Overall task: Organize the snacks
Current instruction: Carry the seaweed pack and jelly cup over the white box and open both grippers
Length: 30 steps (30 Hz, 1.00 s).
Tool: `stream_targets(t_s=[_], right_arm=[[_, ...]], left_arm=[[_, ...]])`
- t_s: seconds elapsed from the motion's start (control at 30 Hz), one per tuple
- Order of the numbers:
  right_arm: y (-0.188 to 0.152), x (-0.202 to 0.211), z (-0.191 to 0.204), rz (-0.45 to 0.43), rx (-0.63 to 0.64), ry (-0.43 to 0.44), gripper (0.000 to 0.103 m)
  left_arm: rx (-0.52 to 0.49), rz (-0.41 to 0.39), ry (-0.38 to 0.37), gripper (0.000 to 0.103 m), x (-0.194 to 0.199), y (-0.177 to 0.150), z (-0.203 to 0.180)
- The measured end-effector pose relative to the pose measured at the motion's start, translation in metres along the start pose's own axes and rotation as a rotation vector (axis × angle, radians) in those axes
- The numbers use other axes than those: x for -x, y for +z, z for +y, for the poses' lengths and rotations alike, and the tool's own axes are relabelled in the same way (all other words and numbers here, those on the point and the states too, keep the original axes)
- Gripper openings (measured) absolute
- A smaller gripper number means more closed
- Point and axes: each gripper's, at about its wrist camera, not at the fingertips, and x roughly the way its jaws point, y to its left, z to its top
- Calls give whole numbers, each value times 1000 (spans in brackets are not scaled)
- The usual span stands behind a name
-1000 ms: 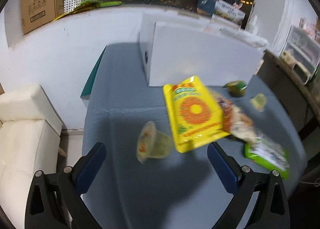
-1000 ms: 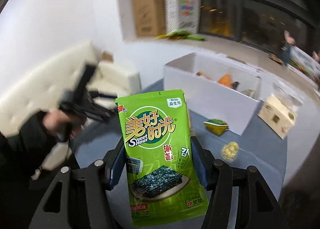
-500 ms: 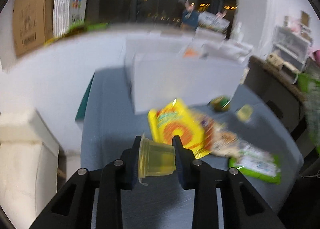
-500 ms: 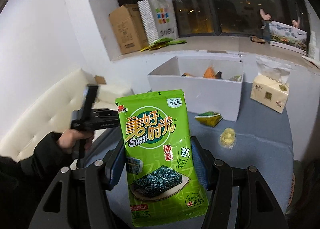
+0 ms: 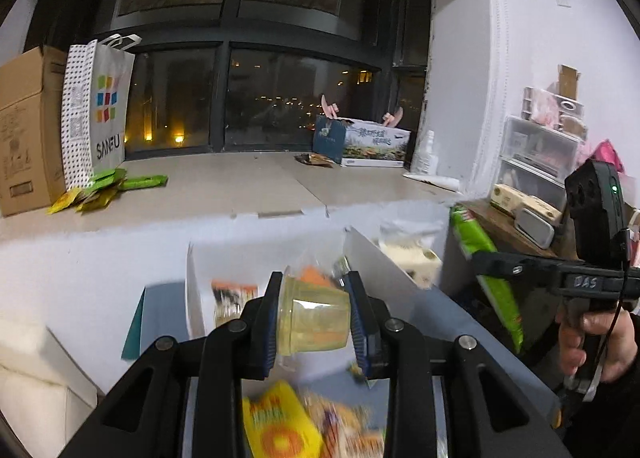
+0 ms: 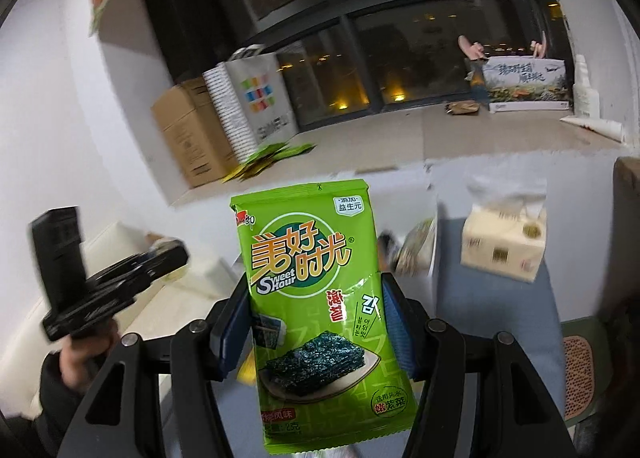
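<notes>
My left gripper (image 5: 314, 312) is shut on a yellow jelly cup (image 5: 314, 320), held on its side in the air in front of the open white box (image 5: 196, 298). Snack packets lie inside that box. My right gripper (image 6: 316, 318) is shut on a green seaweed packet (image 6: 316, 298), which stands upright between the blue pads. In the left wrist view, that same green seaweed packet (image 5: 492, 278) hangs at the right, with a person's hand (image 5: 592, 342) on the handle. A yellow packet (image 5: 280, 428) and other snacks lie blurred on the blue table below.
A tissue pack (image 6: 504, 242) stands on the blue table (image 6: 492, 298) right of the box. On the window ledge are a cardboard box (image 5: 28, 126), a paper bag (image 5: 96, 110) and loose green packets (image 5: 108, 186). A white sofa (image 5: 36, 386) is at left, with shelves (image 5: 536, 166) at right.
My left gripper closed on the jelly cup on the table and lifted it up toward the white box. My right gripper carried the seaweed packet sideways and rolled.
</notes>
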Motion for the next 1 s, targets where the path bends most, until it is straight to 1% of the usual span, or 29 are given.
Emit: stream_targets(t_s=[0.13,0.17,0.23,0.33,0.4,0.43,0.47,0.5,0.53,0.57,0.63,0.77,0.87,1.0], right_arm=[[36,-48,-17,40,-53,-49,65],[45,-63,-21,50,-56,-72,65],[62,-88,-30,75,-53,-96,65],[81,-120,-47,106,-92,-116,65],[87,-137,-58,128,-128,-116,65],[89,-144,-62,136,-142,-132,67],[89,-150,-67,144,-159,-136,74],[87,-156,-70,152,-177,-120,80],[86,-161,-74,166,-200,-92,98],[83,-166,-77,187,-226,-76,103],[80,-165,-77,176,-230,-78,103],[77,-157,-67,151,-164,-102,103],[80,-144,-54,131,-107,-109,103],[78,-119,-33,95,-18,-103,103]], left_arm=[[20,53,19,33,-55,21,13],[30,73,20,33,-68,24,18],[35,101,47,33,-91,29,27],[49,123,63,33,-111,29,40],[52,125,103,33,-117,29,48],[46,128,125,34,-119,29,51],[47,139,149,43,-123,29,55],[60,150,154,56,-124,28,60],[81,167,153,95,-126,27,65],[99,158,146,103,-125,26,70],[101,144,148,103,-121,24,76],[106,137,146,103,-112,20,77],[77,123,159,103,-97,20,67],[47,85,127,103,-64,19,45]])
